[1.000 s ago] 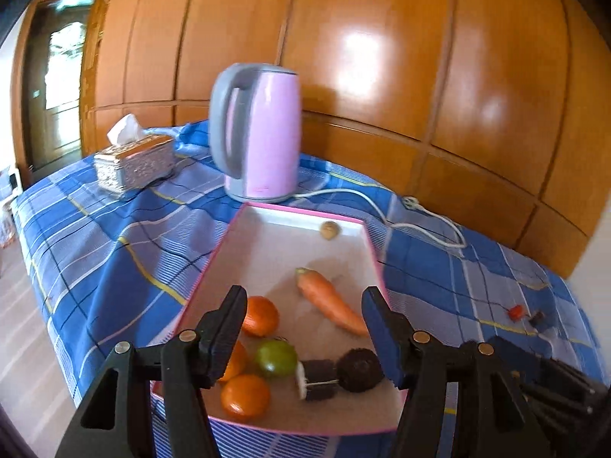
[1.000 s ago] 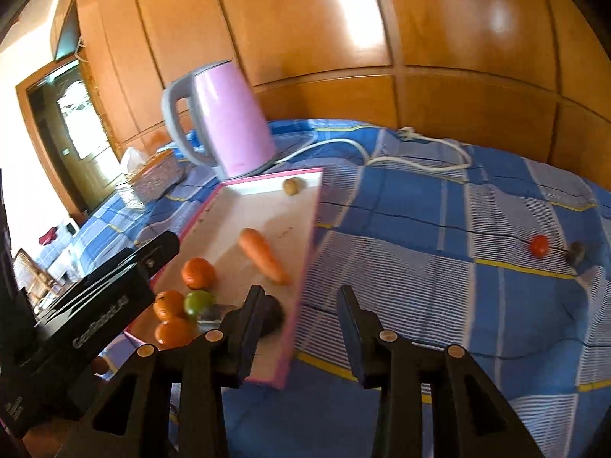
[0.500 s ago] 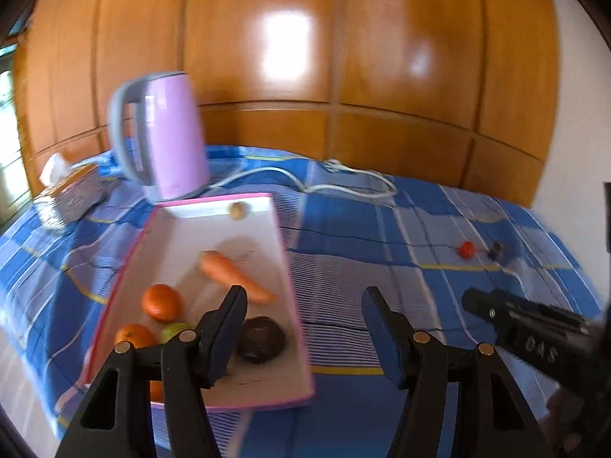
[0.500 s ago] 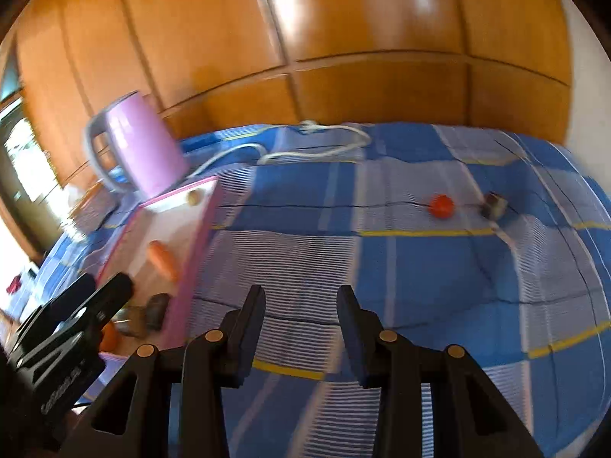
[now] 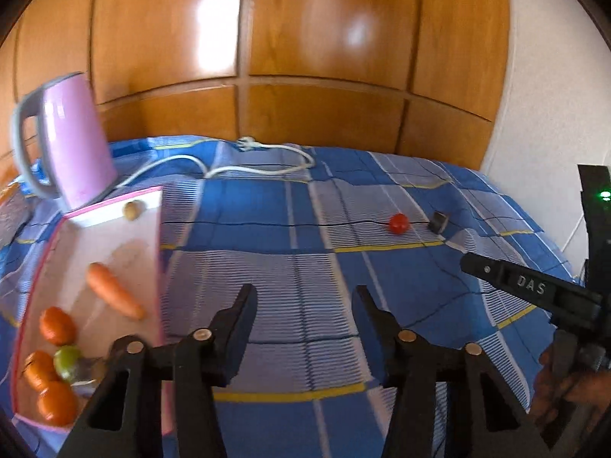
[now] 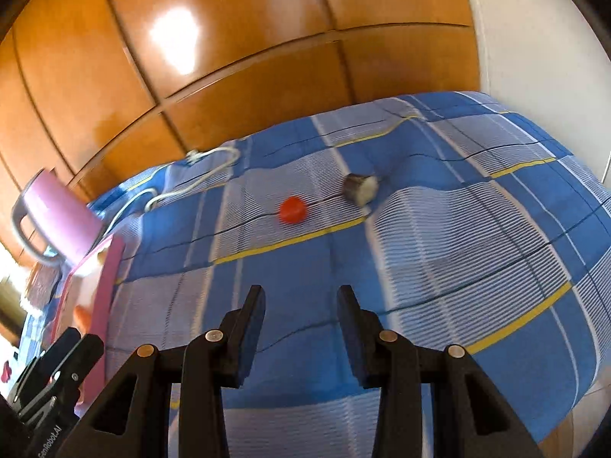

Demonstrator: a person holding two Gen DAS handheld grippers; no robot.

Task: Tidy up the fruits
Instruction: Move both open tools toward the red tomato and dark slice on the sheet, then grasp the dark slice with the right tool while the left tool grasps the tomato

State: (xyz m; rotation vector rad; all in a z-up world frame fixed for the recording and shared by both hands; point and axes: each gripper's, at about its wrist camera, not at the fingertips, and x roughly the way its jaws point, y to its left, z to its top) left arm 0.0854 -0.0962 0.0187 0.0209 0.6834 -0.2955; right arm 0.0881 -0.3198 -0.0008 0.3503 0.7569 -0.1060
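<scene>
A small red fruit lies on the blue checked cloth beside a dark, white-faced piece. At the left stands a pink-rimmed tray holding a carrot, three oranges and a green fruit. My left gripper hovers over bare cloth just right of the tray, its jaws closing with nothing between them. My right gripper points toward the red fruit, well short of it, with a narrow empty gap.
A pink kettle stands behind the tray, its white cord trailing along the wooden wall. The right gripper's body shows at the right in the left wrist view. The cloth drops off at the right edge.
Both views have swung right, away from the tray and toward the red fruit and dark piece. The left jaws stand narrower than before. The right jaws kept their gap.
</scene>
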